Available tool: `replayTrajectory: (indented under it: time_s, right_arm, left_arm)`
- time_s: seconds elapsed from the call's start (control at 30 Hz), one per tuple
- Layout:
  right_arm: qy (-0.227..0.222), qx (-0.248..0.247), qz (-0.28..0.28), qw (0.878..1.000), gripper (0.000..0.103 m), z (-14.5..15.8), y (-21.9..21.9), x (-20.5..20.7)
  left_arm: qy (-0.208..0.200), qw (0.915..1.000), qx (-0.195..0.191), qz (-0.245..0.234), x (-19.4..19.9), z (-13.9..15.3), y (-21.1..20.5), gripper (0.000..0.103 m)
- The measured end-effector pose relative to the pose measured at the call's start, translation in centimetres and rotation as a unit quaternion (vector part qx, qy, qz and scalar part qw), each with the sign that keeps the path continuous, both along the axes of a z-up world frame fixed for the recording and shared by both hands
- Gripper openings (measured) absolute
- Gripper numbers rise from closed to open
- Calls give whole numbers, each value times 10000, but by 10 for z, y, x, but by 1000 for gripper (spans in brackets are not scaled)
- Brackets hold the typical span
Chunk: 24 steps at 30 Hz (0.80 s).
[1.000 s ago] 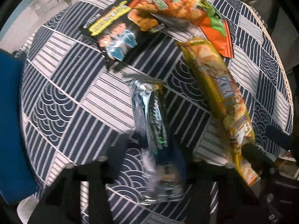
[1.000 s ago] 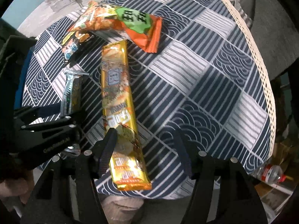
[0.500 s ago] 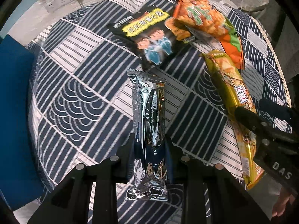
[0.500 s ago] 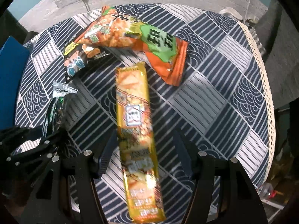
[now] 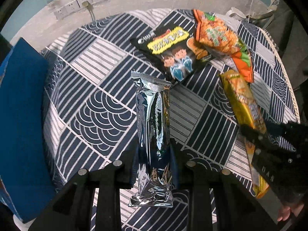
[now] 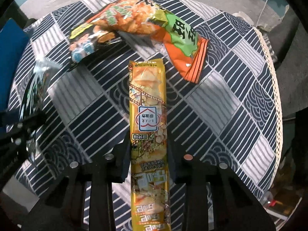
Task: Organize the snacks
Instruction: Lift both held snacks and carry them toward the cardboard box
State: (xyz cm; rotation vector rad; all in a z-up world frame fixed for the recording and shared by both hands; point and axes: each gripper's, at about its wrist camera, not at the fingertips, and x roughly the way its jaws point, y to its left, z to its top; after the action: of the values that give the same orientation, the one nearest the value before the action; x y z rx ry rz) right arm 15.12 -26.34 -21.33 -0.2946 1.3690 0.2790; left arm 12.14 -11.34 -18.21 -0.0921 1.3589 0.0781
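Note:
My left gripper [image 5: 154, 154] is shut on the lower part of a long silver snack pack [image 5: 152, 111], which hangs over the patterned tablecloth [image 5: 100, 111]. In the right wrist view the same silver pack [image 6: 36, 88] shows blurred at the left edge. My right gripper [image 6: 149, 154] has its jaws closing on a long yellow snack pack [image 6: 148, 100], and both pads press its sides. The right gripper [image 5: 269, 150] and the yellow pack [image 5: 240, 104] also appear at the right of the left wrist view. A black snack bag [image 5: 169, 52] and an orange snack bag [image 5: 217, 36] lie overlapping at the table's far side.
A blue flat object [image 5: 21, 115] stands along the table's left side. The round table ends in a lace-trimmed edge [image 6: 273, 88] on the right. Wall sockets [image 5: 80, 5] sit behind it. A small bottle [image 6: 269, 202] lies on the floor at lower right.
The right gripper's jaws stood wide around the yellow pack and now press on it. The left gripper has moved with the silver pack, which now hangs straighter between its fingers.

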Motion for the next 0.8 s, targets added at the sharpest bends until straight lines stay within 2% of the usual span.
replayTrajectory:
  time_s: [0.23, 0.47, 0.63, 0.8]
  right_arm:
    - [-82, 207, 110, 9997, 30, 31, 13, -29]
    - [-254, 456, 204, 9984, 30, 69, 24, -52]
    - [-379, 647, 219, 9969, 30, 91, 32, -53]
    - [-546, 811, 315, 9947, 30, 111, 49, -51]
  left_arm:
    - [-278, 9996, -10, -106, -18, 31, 6, 28]
    - [-477, 9989, 15, -13, -34, 30, 15, 28]
    - [-706, 9974, 78, 78, -44, 46, 27, 28]
    - [-943, 9953, -34, 205, -54, 67, 41, 28]
